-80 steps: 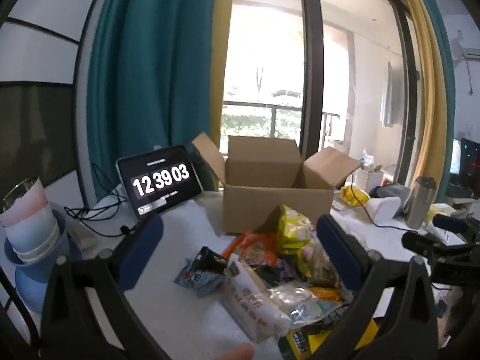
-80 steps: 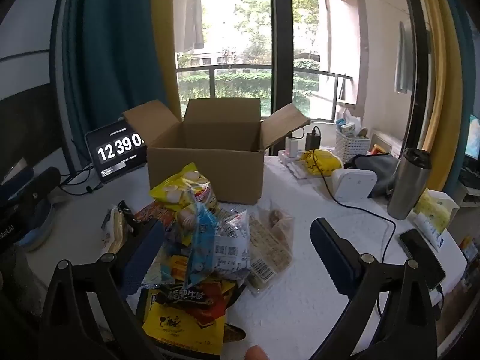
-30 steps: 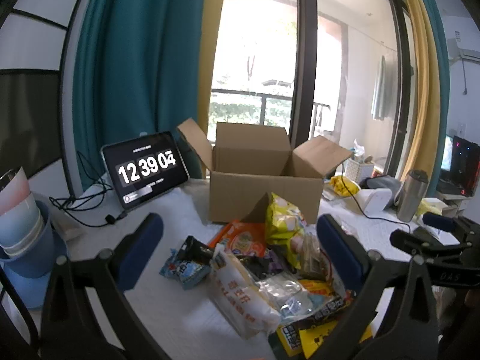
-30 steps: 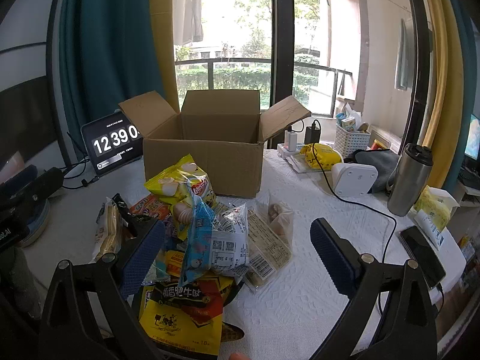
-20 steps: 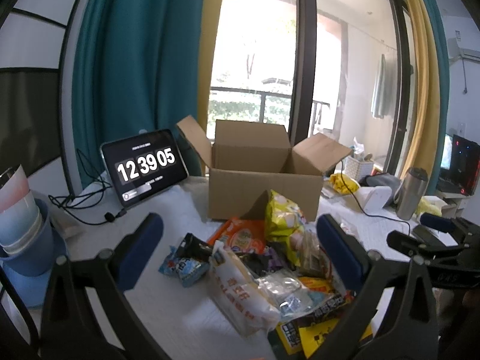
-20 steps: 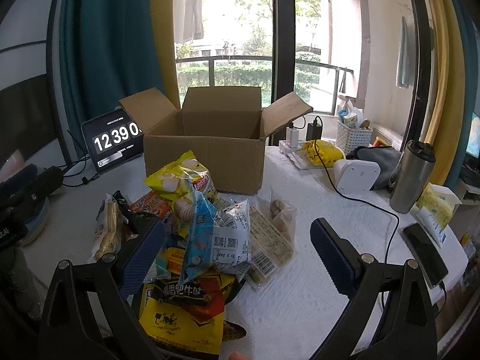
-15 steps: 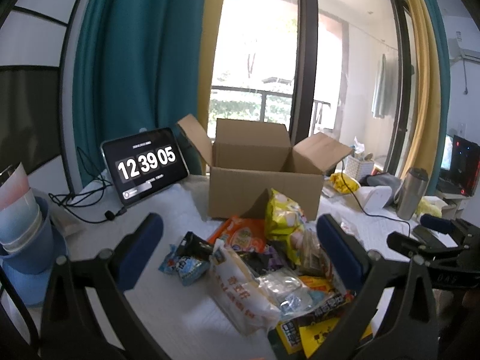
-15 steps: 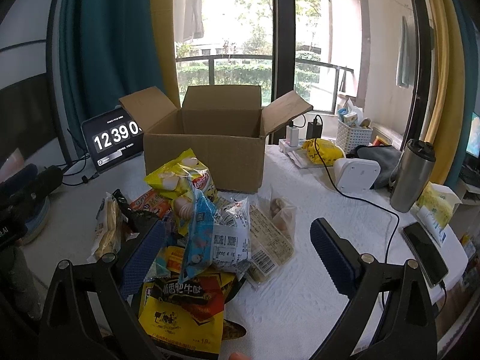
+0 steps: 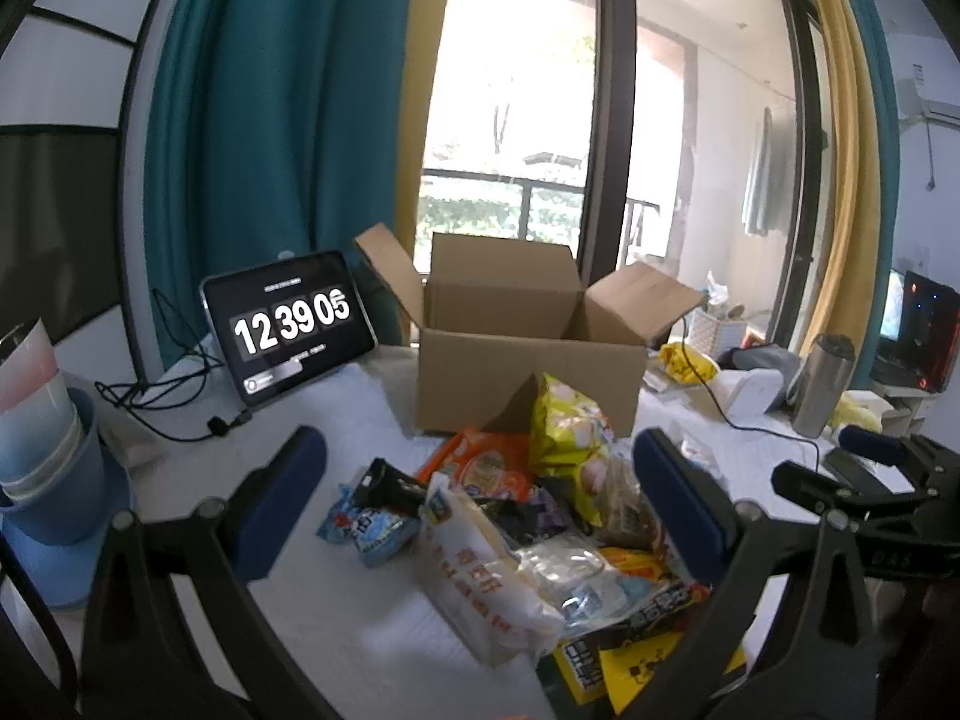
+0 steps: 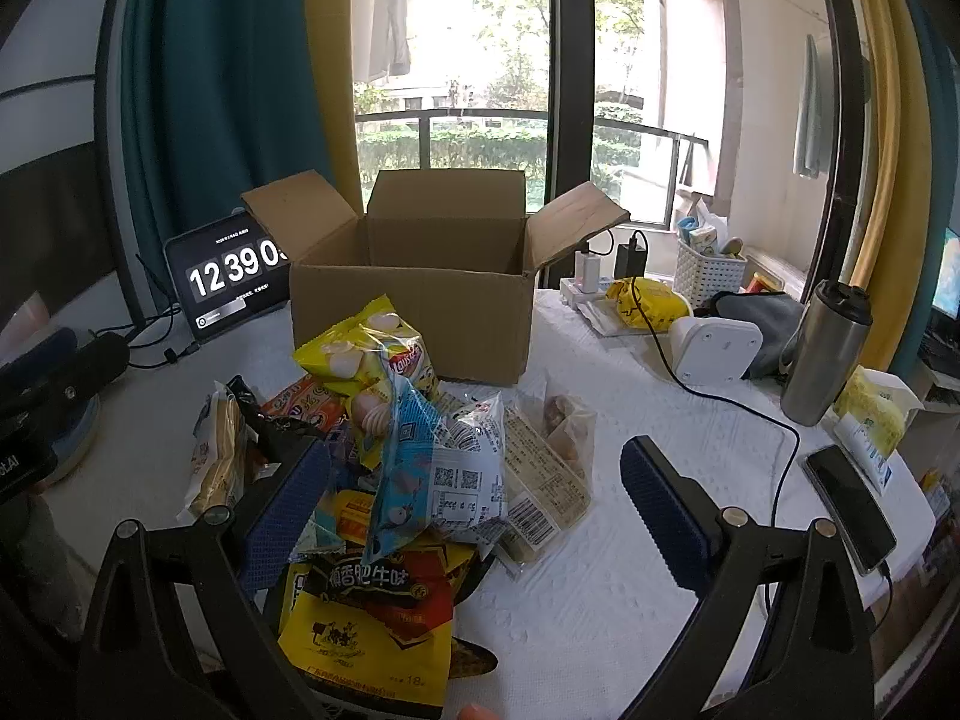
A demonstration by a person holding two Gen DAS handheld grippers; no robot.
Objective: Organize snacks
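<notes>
Both tools, left [image 9: 480, 498] and right [image 10: 474, 504], hung wide and empty over the snacks [image 10: 408, 456] before the open box [image 10: 414, 306].

Left gripper [image 9: 477, 495]: jaws wide, hovering over snack pile [image 9: 528, 516]
Cardboard box [image 9: 528, 360]: flaps open, just behind pile
Tablet [image 9: 288, 327]: reads 12 39 05

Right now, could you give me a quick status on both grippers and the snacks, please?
Left gripper, right gripper open, empty. Snack pile on table, cardboard box open behind. Nothing blocking.

Snack pile [image 10: 414, 468] before open box [image 10: 414, 300], tablet [image 9: 288, 330] left (flask [image 10: 825, 354] right)
</notes>
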